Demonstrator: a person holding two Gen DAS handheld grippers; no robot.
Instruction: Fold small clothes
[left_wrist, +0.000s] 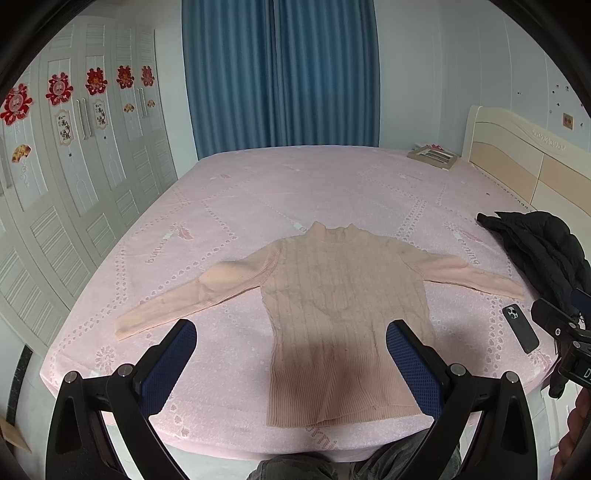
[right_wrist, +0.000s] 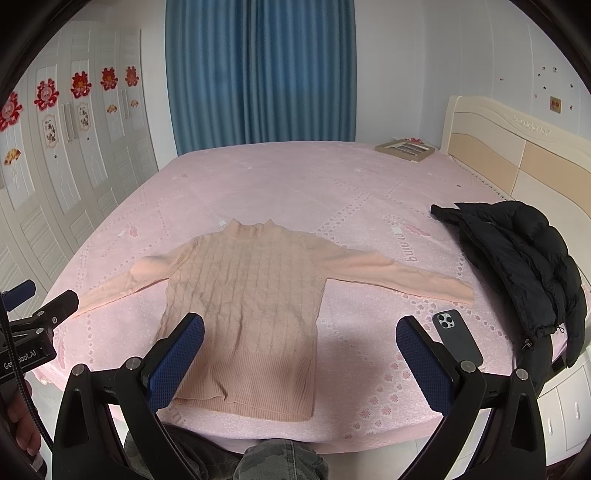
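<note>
A small peach knit sweater (left_wrist: 343, 314) lies flat on the pink bed, front up, collar away from me, both sleeves spread out to the sides. It also shows in the right wrist view (right_wrist: 247, 306). My left gripper (left_wrist: 291, 332) is open and empty, held above the near edge of the bed over the sweater's hem. My right gripper (right_wrist: 301, 328) is open and empty, held above the hem's right side. Neither gripper touches the sweater.
The pink bed (left_wrist: 295, 192) fills the view. A black jacket (right_wrist: 517, 266) and a dark phone (right_wrist: 456, 338) lie right of the sweater. A picture frame (right_wrist: 404, 149) lies at the far right corner by the headboard (right_wrist: 517, 158). White wardrobes (left_wrist: 74, 184) stand left.
</note>
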